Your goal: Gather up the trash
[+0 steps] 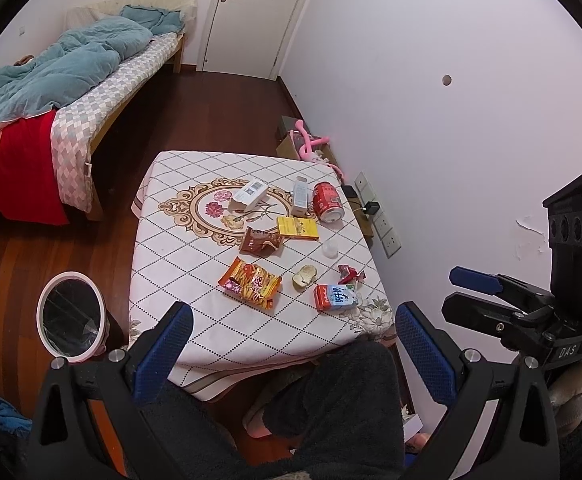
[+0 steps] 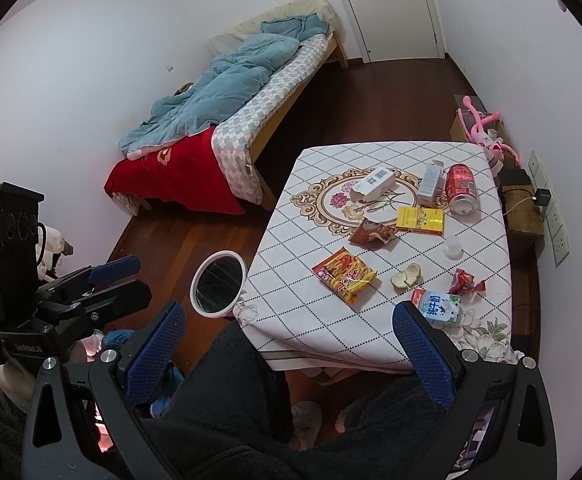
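Note:
A table [image 1: 195,280] with a diamond-pattern cloth carries the trash: a red can [image 1: 328,203] lying on its side, a white box [image 1: 249,195], a white carton [image 1: 300,197], a yellow box [image 1: 298,228], a brown wrapper [image 1: 261,242], an orange snack bag [image 1: 251,283], a peel [image 1: 304,276], a red wrapper [image 1: 350,274] and a milk carton [image 1: 336,297]. A white-rimmed bin [image 1: 69,275] stands on the floor left of the table. My left gripper [image 1: 293,344] and right gripper [image 2: 291,340] both hover open and empty short of the table's near edge.
A bed [image 1: 91,92] with a blue quilt runs along the far left, and a closed door [image 1: 251,12] is behind it. Wall sockets [image 1: 387,232], a wooden stool [image 2: 521,208] and a pink toy [image 1: 311,144] lie right of the table. A person's dark-clad legs [image 1: 331,408] sit below.

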The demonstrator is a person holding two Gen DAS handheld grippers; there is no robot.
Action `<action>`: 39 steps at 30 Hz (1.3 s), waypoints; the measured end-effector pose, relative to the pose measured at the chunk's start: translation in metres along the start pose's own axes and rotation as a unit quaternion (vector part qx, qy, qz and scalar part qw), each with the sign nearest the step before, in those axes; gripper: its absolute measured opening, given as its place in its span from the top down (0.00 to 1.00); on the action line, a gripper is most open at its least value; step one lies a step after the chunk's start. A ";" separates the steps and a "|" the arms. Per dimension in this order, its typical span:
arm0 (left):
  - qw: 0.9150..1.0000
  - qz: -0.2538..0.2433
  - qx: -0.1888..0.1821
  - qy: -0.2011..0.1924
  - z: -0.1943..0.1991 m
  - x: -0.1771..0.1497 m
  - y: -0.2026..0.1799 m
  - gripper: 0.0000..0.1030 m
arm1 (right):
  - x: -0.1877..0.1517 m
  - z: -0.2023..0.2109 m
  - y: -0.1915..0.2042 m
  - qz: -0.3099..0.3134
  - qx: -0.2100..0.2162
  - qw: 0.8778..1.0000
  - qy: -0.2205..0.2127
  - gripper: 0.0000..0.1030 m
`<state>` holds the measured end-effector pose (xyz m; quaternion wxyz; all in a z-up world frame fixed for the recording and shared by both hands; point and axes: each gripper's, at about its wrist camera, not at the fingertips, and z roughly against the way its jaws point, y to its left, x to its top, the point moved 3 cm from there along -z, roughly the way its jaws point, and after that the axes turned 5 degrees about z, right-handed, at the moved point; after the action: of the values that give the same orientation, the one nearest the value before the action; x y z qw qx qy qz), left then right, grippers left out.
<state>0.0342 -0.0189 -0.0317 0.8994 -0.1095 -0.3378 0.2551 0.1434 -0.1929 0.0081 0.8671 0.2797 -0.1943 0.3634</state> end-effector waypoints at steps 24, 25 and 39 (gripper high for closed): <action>1.000 -0.003 -0.002 0.001 0.003 -0.002 0.003 0.00 | -0.001 0.000 0.001 0.002 -0.002 1.000 -0.001 0.00; 1.000 -0.004 -0.002 0.001 0.003 -0.002 0.004 0.00 | -0.001 0.000 0.001 0.003 -0.001 1.000 -0.002 0.00; 1.000 -0.011 -0.002 -0.001 0.008 0.000 -0.004 0.00 | 0.000 0.001 0.003 0.005 -0.002 1.000 -0.003 0.00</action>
<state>0.0302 -0.0222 -0.0240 0.9016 -0.1074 -0.3399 0.2448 0.1405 -0.1919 0.0098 0.8654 0.2782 -0.1991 0.3661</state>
